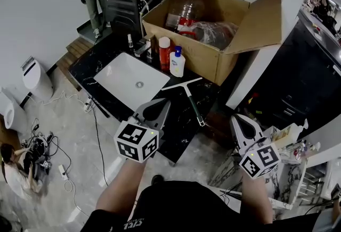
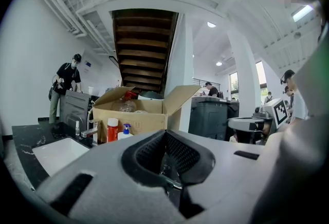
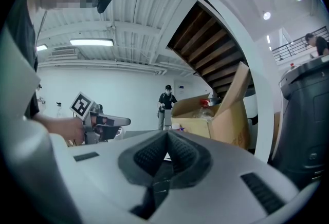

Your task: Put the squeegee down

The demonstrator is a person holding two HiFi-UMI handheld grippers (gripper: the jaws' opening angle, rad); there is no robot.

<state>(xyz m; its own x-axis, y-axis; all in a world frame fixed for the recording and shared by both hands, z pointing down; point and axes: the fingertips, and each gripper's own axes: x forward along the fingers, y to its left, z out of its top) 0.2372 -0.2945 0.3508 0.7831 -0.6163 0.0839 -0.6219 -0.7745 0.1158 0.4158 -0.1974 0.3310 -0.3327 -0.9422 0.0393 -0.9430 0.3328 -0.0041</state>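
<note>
Both claws are closed with nothing in them. In the left gripper view the left claw (image 2: pixel 165 132) has its two dark ribbed pads meeting at the tip, with only open air ahead. The right gripper view shows the same for the right claw (image 3: pixel 167 132) — pads pressed together, gap empty.

From the head view, the left claw (image 1: pixel 165 102) points level and away from the person, its marker cube (image 1: pixel 136 140) riding at the near end on an outstretched bare forearm (image 1: pixel 121 189). Its tips sit close to the sink's (image 1: pixel 120 77) near right corner. The right claw (image 1: pixel 236 118) is held the same way on the other forearm (image 1: pixel 257 200), well to the right of the sink and off the end of the dark marble worktop (image 1: pixel 176 127).

The squeegee (image 1: pixel 189 98) is free of both claws. It lies flat on the worktop just right of the sink, between the two claws, with its pale blade across the far end and its dark green handle running back toward the person.

Behind the sink's far right corner stand a red bottle (image 1: pixel 164 53) and a white bottle with a blue cap (image 1: pixel 177 64). Beyond them, further right of the sink, is an open cardboard box (image 1: pixel 210 60) — clear plastic containers show inside it.
</note>
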